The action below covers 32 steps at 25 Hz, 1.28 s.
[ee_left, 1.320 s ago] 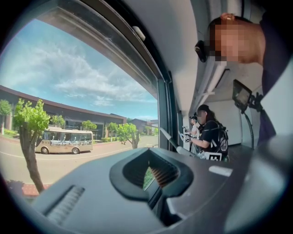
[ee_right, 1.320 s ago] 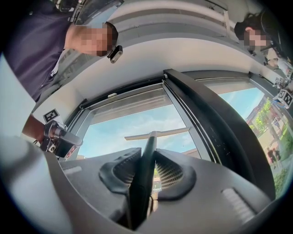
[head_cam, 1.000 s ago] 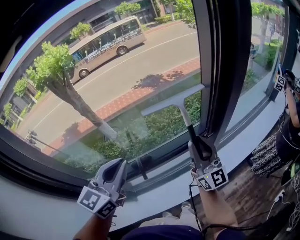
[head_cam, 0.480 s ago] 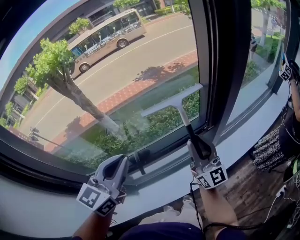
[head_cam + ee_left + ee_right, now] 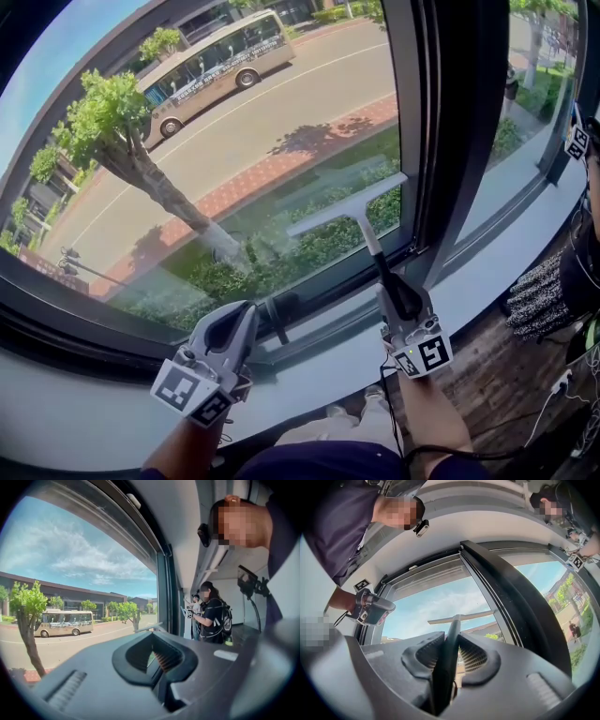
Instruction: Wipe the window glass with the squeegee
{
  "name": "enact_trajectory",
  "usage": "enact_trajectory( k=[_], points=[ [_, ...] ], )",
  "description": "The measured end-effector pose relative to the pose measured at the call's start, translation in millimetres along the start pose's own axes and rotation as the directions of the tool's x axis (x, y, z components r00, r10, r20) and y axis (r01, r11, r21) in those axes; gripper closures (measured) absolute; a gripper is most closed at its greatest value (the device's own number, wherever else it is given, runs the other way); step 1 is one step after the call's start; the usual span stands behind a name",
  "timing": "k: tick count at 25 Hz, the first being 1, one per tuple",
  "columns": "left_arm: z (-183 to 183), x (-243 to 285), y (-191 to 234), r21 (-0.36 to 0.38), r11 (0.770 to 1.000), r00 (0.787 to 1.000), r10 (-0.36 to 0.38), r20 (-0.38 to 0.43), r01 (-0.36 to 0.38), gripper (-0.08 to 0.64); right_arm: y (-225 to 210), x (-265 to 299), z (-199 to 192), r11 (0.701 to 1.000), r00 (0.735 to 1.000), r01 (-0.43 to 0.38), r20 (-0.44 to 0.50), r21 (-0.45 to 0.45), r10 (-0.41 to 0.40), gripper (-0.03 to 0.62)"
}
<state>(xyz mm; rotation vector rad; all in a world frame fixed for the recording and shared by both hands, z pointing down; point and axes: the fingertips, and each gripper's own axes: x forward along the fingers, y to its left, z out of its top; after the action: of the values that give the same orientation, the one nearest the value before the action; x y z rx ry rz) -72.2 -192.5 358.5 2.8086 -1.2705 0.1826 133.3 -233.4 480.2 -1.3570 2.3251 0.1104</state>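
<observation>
Window glass (image 5: pixel 234 141): large pane straight ahead of you; through it show a street, a bus (image 5: pixel 216 61) on the road and a tree (image 5: pixel 112 122) beside the brick pavement

Window frame (image 5: pixel 450 141): dark upright post at the right of that pane, with a second pane beyond it

Sill (image 5: pixel 497 267): pale ledge running below both panes

Other person (image 5: pixel 577 272): far right edge, by the second pane, partly cut off

Your left gripper (image 5: pixel 236 319): low over the sill at lower left, tips just beside a dark window handle (image 5: pixel 277 314); jaws drawn together, nothing between them

Your right gripper (image 5: pixel 392 286): below the pane's lower right corner, jaws clamped on the dark grip of the squeegee (image 5: pixel 352 214)

Squeegee: shaft rises up and slightly left from your right gripper; pale blade lies across the lower right part of the glass, tilted, its right end higher and close to the frame post
</observation>
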Motion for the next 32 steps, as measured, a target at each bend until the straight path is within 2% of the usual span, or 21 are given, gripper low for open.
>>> enact_trajectory(
  k=[7,14,21,24,32],
  points=[
    [-9,3,1,0.003,1.000,1.000,-0.002,-0.021,0.002,0.557,-1,-16,-24,1.000,0.998,0.015,-0.057,0.008,-0.015,0.489],
    [-5,9,-19,-0.020,0.999,0.998,-0.038,-0.044,0.037,0.555,2,-28,-39,1.000,0.997,0.014,-0.081,0.001,-0.014,0.489],
    [-27,6,-13,-0.002,1.000,0.996,-0.029,-0.083,0.029,0.557,1,-34,-53,1.000,0.995,0.016,-0.097,0.004,-0.015,0.489],
    [-26,9,-18,-0.020,0.999,0.995,-0.031,-0.093,0.030,0.555,-1,-41,-62,1.000,0.992,0.024,-0.125,0.018,-0.021,0.489],
    [-31,-1,-12,-0.012,1.000,0.995,-0.005,-0.103,0.004,0.557,-5,-62,-94,0.997,0.977,0.043,-0.212,0.058,-0.030,0.489]
  ],
)
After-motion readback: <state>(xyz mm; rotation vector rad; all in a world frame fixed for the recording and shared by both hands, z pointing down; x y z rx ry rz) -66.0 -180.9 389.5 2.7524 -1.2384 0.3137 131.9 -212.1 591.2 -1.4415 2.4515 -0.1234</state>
